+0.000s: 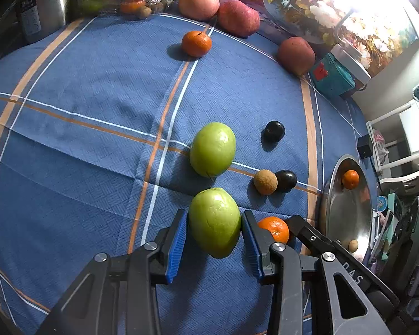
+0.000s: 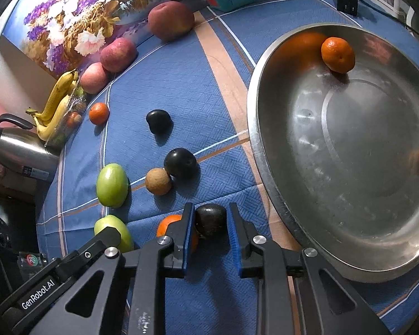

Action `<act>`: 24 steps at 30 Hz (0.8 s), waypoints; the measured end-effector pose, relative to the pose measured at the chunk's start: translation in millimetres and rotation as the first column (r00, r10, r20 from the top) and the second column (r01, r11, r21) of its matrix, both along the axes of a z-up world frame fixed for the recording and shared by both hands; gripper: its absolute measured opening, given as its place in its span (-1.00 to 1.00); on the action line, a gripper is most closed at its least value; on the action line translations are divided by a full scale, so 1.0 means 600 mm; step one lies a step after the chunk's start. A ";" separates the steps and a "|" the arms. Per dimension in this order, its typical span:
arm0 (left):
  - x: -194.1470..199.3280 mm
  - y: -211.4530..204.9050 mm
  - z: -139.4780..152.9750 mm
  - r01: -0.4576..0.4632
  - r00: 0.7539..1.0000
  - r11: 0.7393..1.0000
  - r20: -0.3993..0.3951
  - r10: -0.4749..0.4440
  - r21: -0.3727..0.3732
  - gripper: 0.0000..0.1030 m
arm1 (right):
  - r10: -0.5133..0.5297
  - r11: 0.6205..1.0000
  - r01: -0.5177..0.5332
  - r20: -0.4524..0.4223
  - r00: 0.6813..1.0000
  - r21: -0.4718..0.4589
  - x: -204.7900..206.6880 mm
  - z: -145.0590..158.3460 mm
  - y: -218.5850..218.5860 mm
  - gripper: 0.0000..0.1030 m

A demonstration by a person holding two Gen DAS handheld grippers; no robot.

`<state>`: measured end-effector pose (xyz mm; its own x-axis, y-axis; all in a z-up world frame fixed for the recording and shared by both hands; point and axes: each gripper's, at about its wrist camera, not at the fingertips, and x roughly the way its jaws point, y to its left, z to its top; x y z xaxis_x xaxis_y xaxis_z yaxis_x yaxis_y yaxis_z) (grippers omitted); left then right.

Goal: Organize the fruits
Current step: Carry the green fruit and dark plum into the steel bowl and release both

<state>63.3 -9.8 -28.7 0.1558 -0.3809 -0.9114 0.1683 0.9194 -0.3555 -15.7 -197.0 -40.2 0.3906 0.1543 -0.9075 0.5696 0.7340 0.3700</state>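
Ribbed blue gripper point(image 1: 213, 233) pads, smooth green fruit point(image 1: 214, 230)

Tablecloth point(image 1: 83, 145): woven cloth, matt, creased. Basin point(image 2: 335, 167): bare metal, glossy, scuffed. Green fruit point(image 1: 212, 153): smooth, waxy skin. Dark plums point(image 2: 180, 163): smooth, dull sheen. Small brown fruit point(image 2: 158, 181): rough, matt. Kettle point(image 2: 22, 150): polished metal.

A home, with a bench set for everyday use

The bench wore a blue plaid tablecloth point(image 1: 83, 145); a floral painting point(image 2: 78, 19), a steel kettle point(image 2: 19, 150), bananas point(image 2: 56, 100) and a white shelf rack point(image 1: 399, 128) stood around it.
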 end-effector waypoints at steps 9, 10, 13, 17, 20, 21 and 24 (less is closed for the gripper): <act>0.005 0.008 0.016 -0.022 0.999 1.000 0.042 0.022 0.003 -0.18 | -0.021 1.000 0.021 0.056 0.998 -0.004 -0.009 0.028 -0.008 -0.55; 0.006 0.009 0.019 -0.025 0.998 1.000 0.050 0.025 0.003 -0.18 | -0.022 1.000 0.023 0.063 0.998 -0.010 -0.009 0.033 -0.008 -0.55; 0.007 0.008 0.026 -0.028 0.997 1.000 0.067 0.027 0.001 -0.18 | -0.025 0.999 0.028 0.079 0.997 -0.037 -0.011 0.048 -0.010 -0.55; 0.008 0.002 0.035 -0.025 0.996 1.000 0.088 0.025 0.001 -0.18 | -0.035 0.997 0.041 0.090 0.995 -0.062 -0.014 0.061 -0.017 -0.55; 0.009 -0.005 0.041 -0.019 0.994 1.000 0.107 0.018 0.007 -0.18 | -0.055 0.995 0.062 0.088 0.995 -0.077 -0.020 0.066 -0.029 -0.55; 0.008 -0.009 0.044 -0.015 0.993 1.000 0.113 0.014 0.009 -0.18 | -0.063 0.994 0.070 0.085 0.994 -0.087 -0.022 0.067 -0.033 -0.55; 0.006 -0.023 0.049 0.004 0.991 1.000 0.132 -0.006 0.017 -0.18 | -0.095 0.989 0.104 0.080 0.992 -0.109 -0.030 0.072 -0.049 -0.55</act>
<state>67.0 -23.4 0.7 0.2734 -0.3672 -0.8891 0.2171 0.9240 -0.3149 -33.6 -226.4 3.0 0.4660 0.0092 -0.8847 0.6160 0.7145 0.3318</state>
